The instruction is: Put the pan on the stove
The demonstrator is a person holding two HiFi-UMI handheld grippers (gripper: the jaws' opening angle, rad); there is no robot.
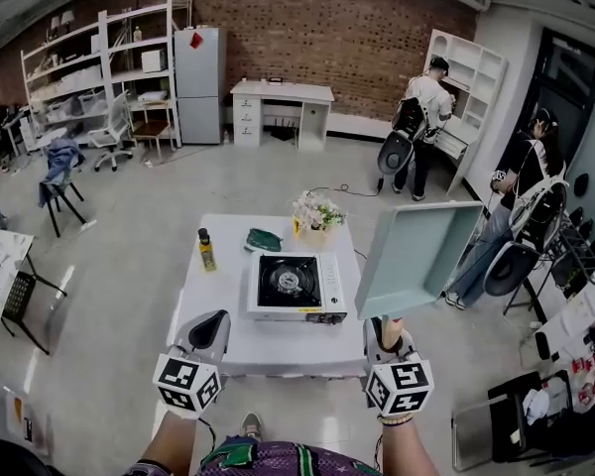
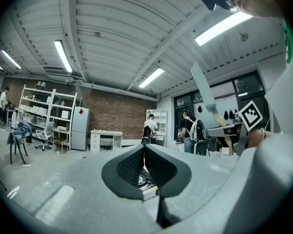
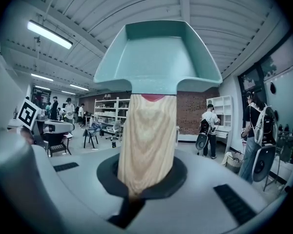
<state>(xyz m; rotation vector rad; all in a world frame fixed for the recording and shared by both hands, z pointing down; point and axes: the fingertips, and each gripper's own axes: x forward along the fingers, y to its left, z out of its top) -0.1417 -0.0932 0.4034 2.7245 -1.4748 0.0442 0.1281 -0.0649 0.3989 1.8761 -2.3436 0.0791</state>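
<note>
R tongs [image 3: 146,182] clenched on pan [image 1: 416,256] by wood handle [image 3: 147,140]; pan points fwd, tilted up. L tongs [image 2: 145,167] clenched, empty.

— On the white worktop [image 1: 210,317]?
— Along the far edge, 3 things: a small upright bottle [image 1: 207,251] of yellow liquid at the left, a dark green flat thing [image 1: 264,239] near it to the right, and a bunch of pale flowers [image 1: 316,212] further right.
— Touching?
— No, each apart.
— Beyond, across the floor?
— Against the brick wall [image 1: 357,28], a grey fridge [image 1: 196,84] with a white desk [image 1: 282,110] to its right. White shelving [image 1: 79,72] at the left, an office chair [image 1: 110,137] in front. Nearer, a chair draped in blue cloth [image 1: 59,165].
— People?
— 2 at the right: 1 person [image 1: 423,117] standing with back turned at a white bookcase [image 1: 468,72], another person [image 1: 521,181] nearer.
</note>
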